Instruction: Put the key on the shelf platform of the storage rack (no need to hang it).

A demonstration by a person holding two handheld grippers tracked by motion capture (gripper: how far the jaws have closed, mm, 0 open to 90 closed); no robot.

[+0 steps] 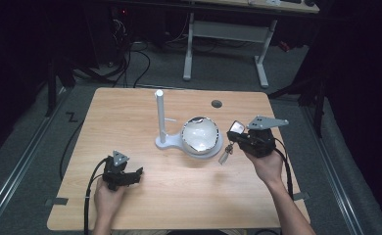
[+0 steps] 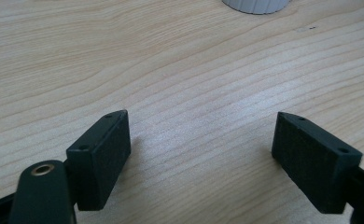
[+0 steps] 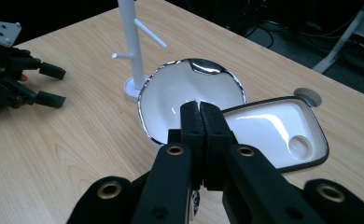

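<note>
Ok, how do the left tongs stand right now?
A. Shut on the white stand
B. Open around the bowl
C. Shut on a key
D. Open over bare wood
D: in the left gripper view the left tongs have their jaws spread wide with bare table between them.

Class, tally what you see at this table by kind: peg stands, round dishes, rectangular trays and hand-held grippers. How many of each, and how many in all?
White peg stand: 1
Round white dish: 1
Rectangular white tray: 1
Black grippers: 2, the left gripper and the right gripper
Total: 5
</note>
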